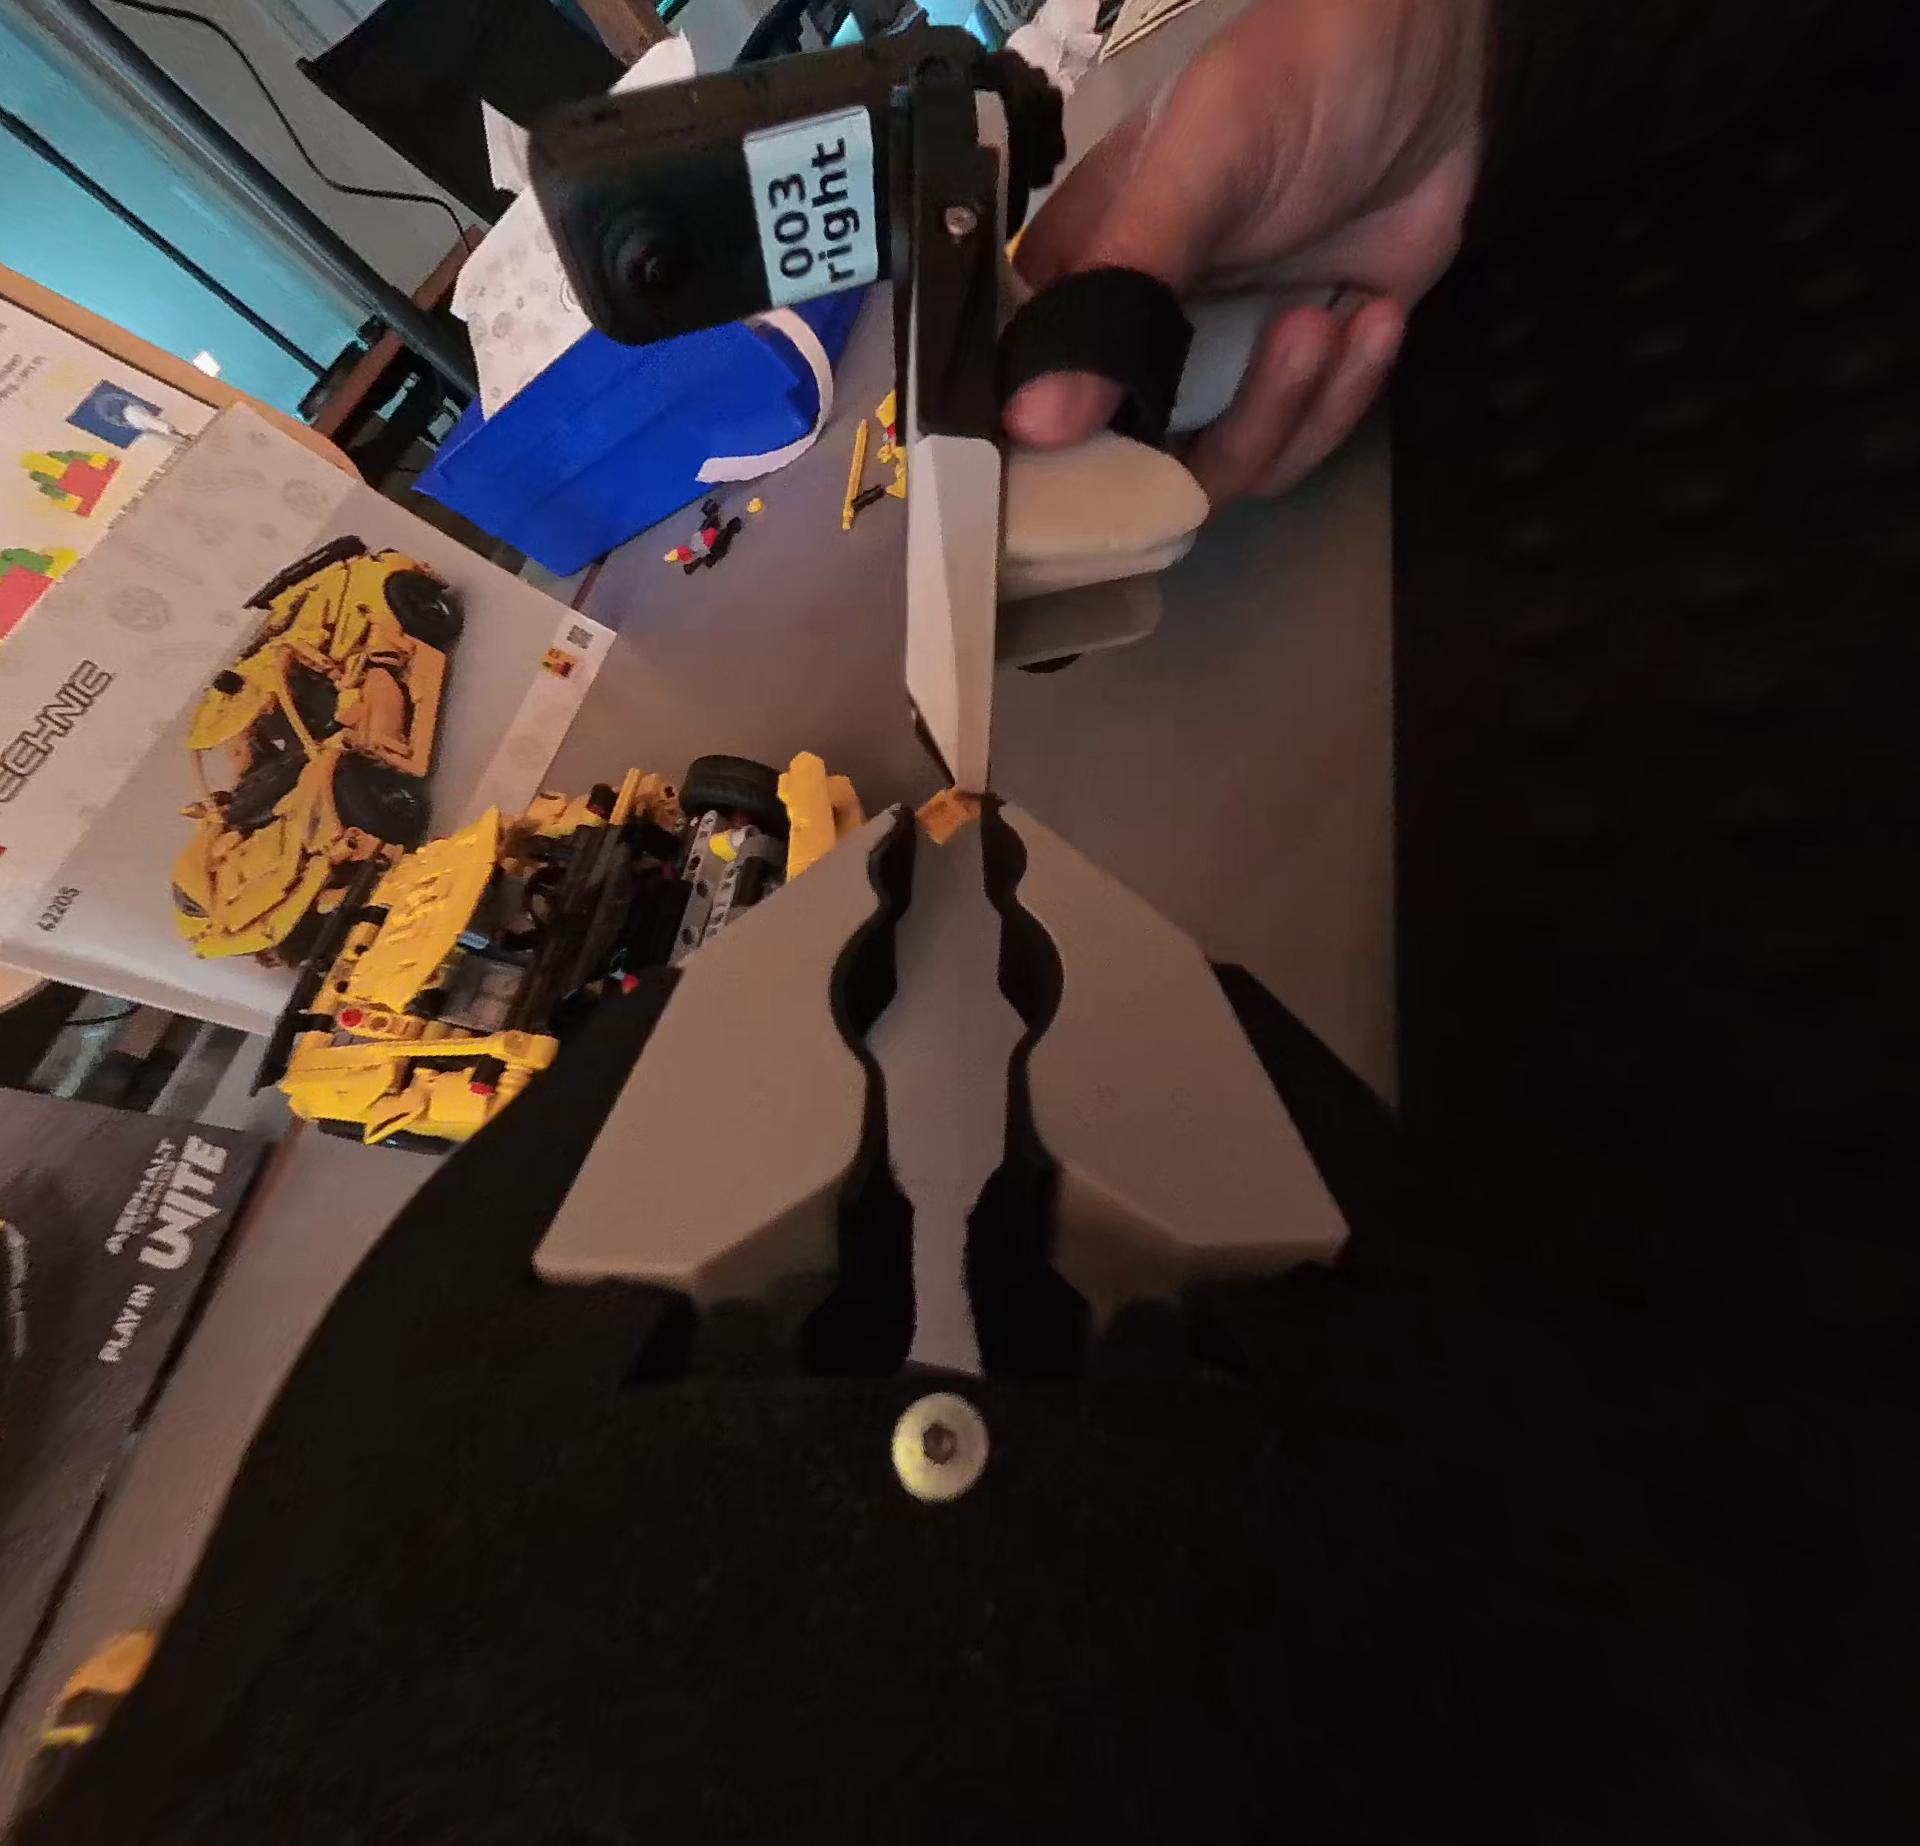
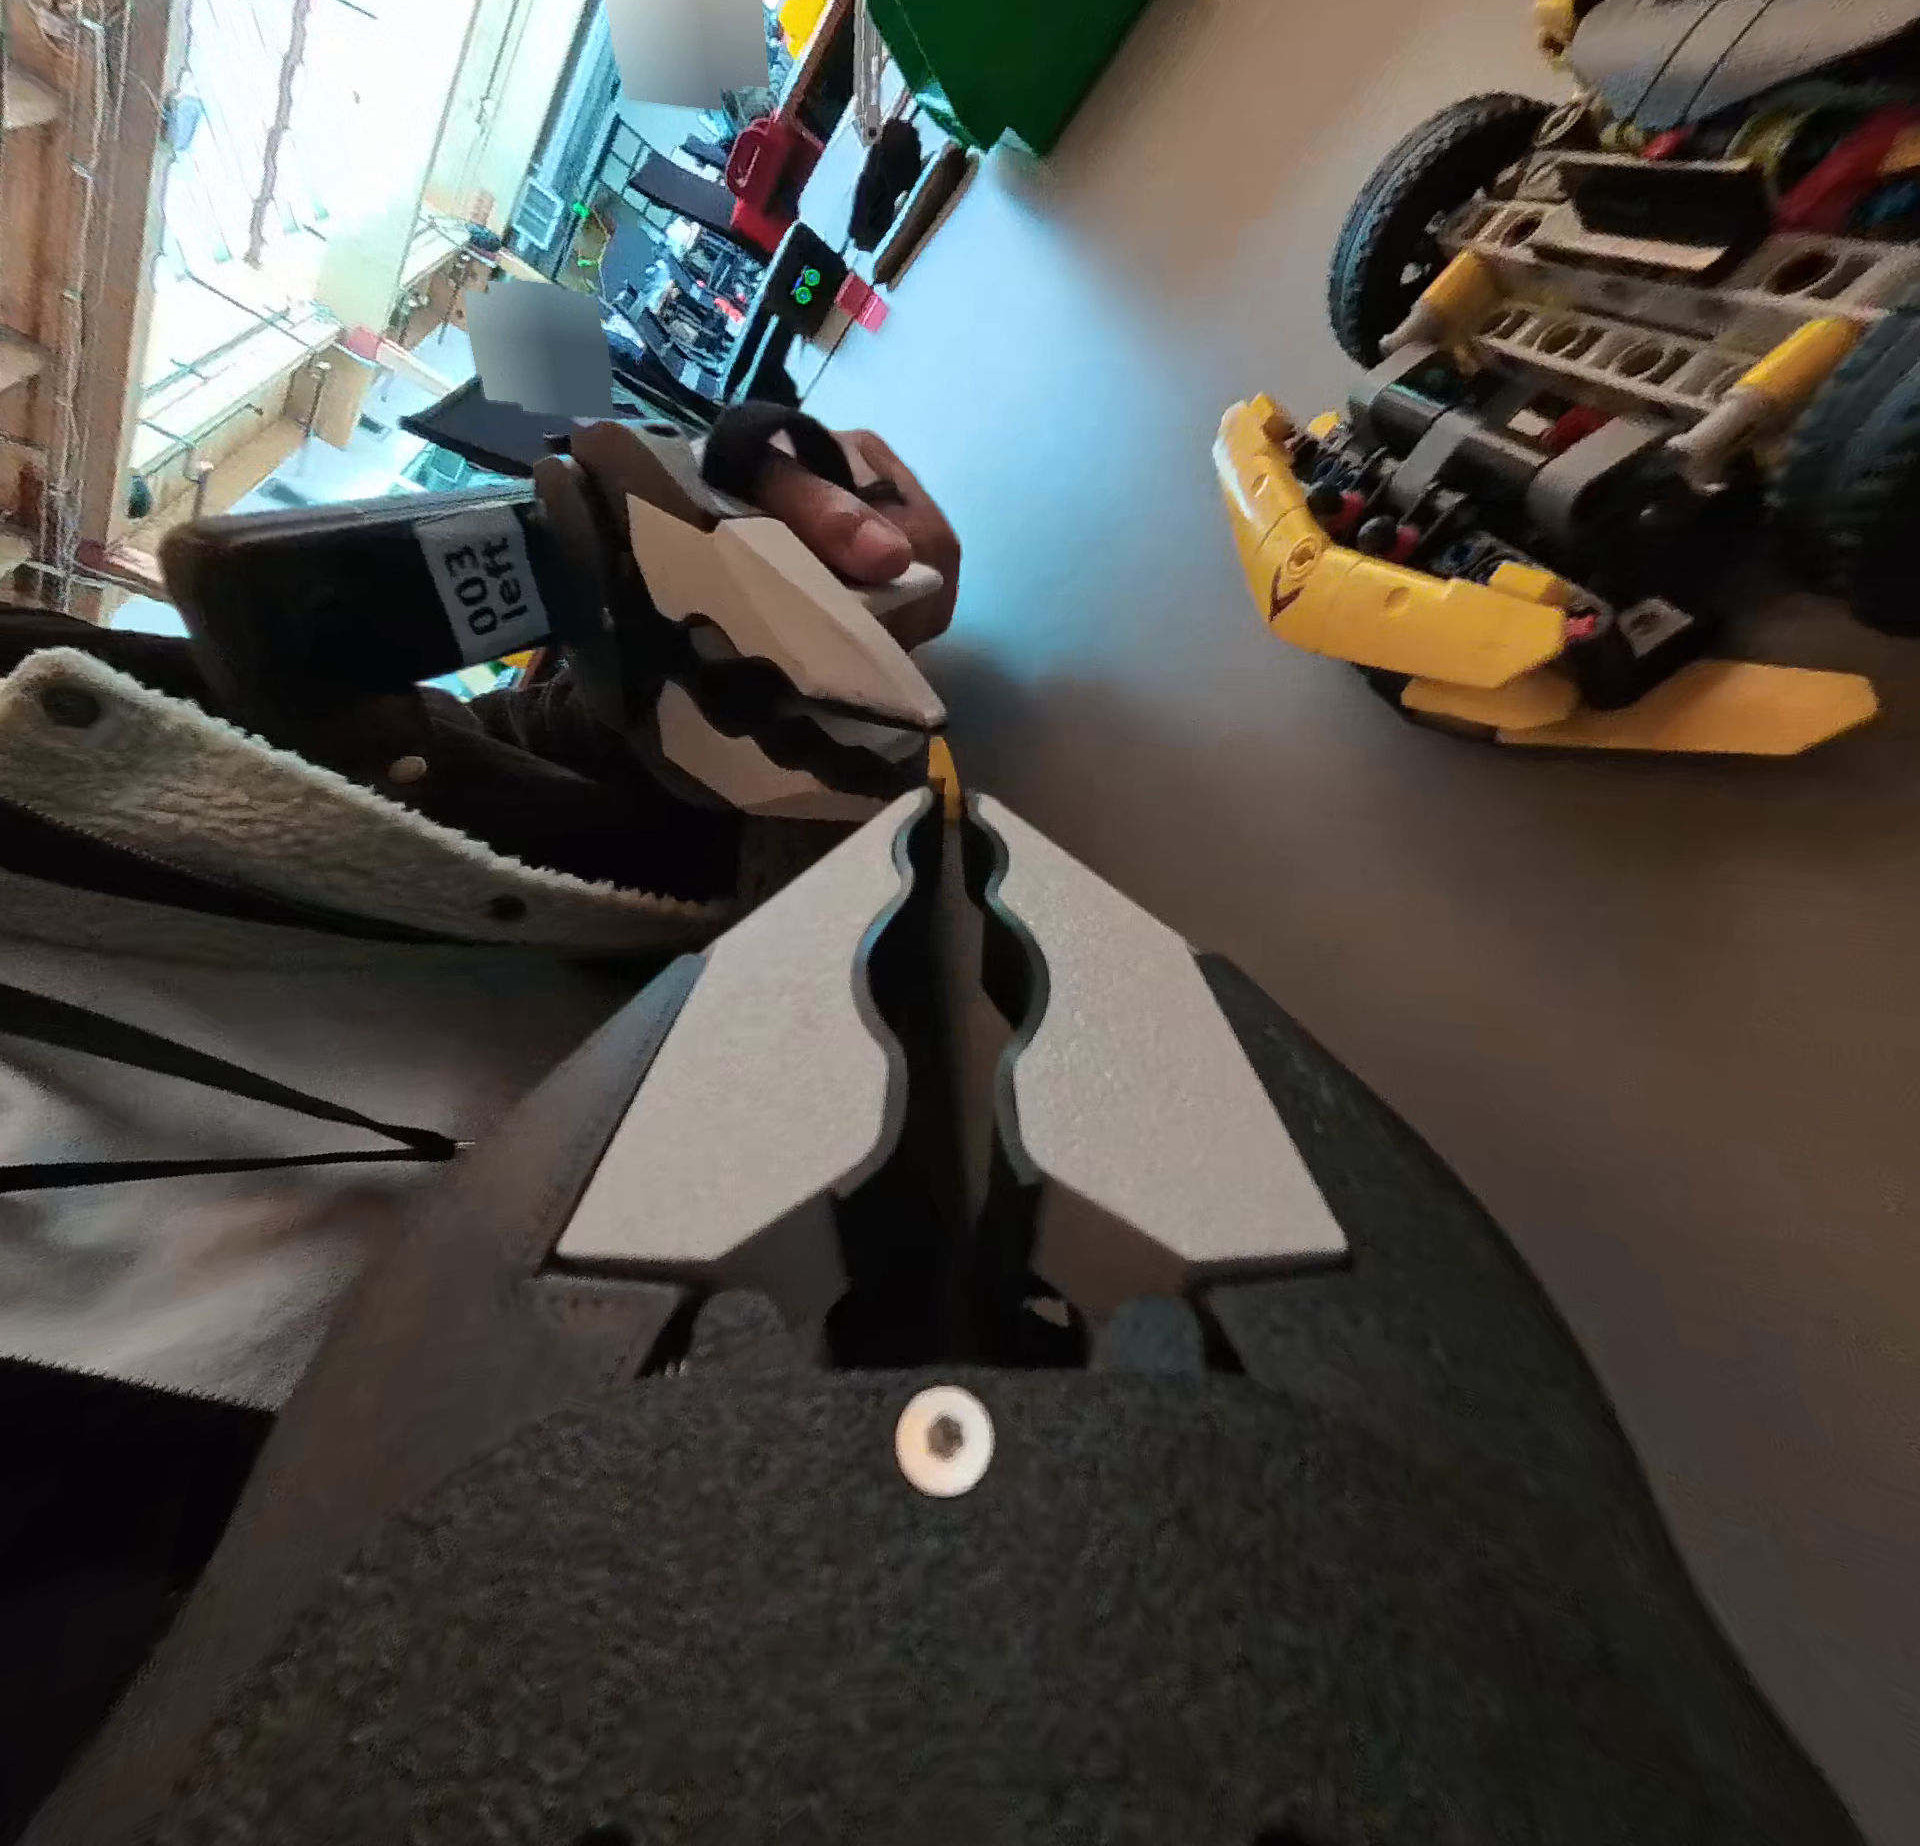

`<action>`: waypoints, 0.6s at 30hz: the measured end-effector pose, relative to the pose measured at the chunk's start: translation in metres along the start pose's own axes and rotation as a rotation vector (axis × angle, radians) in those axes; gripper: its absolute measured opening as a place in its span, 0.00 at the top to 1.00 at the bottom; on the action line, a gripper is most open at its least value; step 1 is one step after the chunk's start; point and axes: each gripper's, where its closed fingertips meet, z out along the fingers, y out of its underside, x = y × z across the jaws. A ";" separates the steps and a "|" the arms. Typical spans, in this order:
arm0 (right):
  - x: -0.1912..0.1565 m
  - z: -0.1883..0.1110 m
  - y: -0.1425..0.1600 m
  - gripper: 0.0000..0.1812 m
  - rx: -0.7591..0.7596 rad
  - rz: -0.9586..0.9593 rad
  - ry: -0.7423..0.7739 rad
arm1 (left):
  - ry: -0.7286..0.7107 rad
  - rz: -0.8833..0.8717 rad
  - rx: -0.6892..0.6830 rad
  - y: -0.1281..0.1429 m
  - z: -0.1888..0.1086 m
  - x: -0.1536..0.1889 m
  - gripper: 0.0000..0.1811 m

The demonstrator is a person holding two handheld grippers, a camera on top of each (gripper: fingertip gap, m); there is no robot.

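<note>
Above the grey tabletop (image 2: 1299, 861), 2 hand-held grippers meet tip to tip over a small yellow plastic building piece (image 1: 951, 817). From the left wrist view, the left gripper (image 1: 948, 809), with grey fingers (image 1: 769, 1048) lined in black wavy pads, has its tips pinched on that piece, with only a narrow slit between them further back. The right gripper (image 1: 961, 773) comes down from above, its pale fingers pressed flat together, and its tip touches the same yellow piece. A person's hand (image 1: 1278, 238) wraps the right gripper's handle, a black strap across 1 finger, and a black camera block with a white label sits on that gripper.

From the right wrist view, the right gripper (image 2: 945, 799) is clamped on the yellow piece (image 2: 943, 770) at its very tip, and the left gripper (image 2: 935, 726) reaches in from the left, its 2 fingers nearly together and its tip at the piece's far end. Whether both grippers bear the piece's weight cannot be told.

Just beside the grippers stands a partly built yellow and black brick-model sports car (image 1: 488, 975), with black tyres, a grey beam frame and a yellow front bumper (image 2: 1392, 601) facing the grippers. Near it lies a white instruction booklet with a yellow car pictured on its cover (image 1: 312, 716). A blue plastic bin (image 1: 623, 435) sits further back, with loose small brick parts (image 1: 707, 541) scattered on the table in front of it. A green bin (image 2: 997, 20) stands at the table's far end.
</note>
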 end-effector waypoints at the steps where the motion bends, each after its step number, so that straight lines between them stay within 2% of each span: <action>1: 0.003 -0.004 -0.003 0.99 0.015 -0.010 0.026 | -0.008 -0.025 -0.007 0.002 0.000 -0.002 0.94; 3: 0.012 -0.025 -0.013 0.99 0.077 -0.030 0.097 | -0.027 -0.107 -0.016 0.007 -0.003 -0.011 0.92; 4: 0.025 -0.047 -0.020 0.99 0.119 -0.044 0.197 | -0.039 -0.165 -0.023 0.011 -0.006 -0.018 0.92; 5: 0.043 -0.078 -0.028 0.99 0.171 -0.058 0.336 | -0.057 -0.226 -0.031 0.016 -0.008 -0.026 0.92; 7: 0.085 -0.165 -0.034 0.99 0.271 -0.050 0.704 | -0.100 -0.350 -0.043 0.029 -0.015 -0.044 0.92; 9: 0.111 -0.247 -0.022 0.99 0.312 0.002 1.015 | -0.100 -0.458 -0.047 0.039 -0.018 -0.053 0.92; 10: 0.119 -0.271 -0.009 0.99 0.280 0.039 1.103 | -0.092 -0.499 -0.045 0.041 -0.019 -0.056 0.92; 13: 0.134 -0.301 0.016 0.99 0.195 0.103 1.206 | -0.123 -0.531 -0.101 0.054 -0.016 -0.062 0.92; 18: 0.139 -0.308 0.019 0.98 0.220 0.116 1.195 | -0.160 -0.503 -0.182 0.070 -0.016 -0.061 0.92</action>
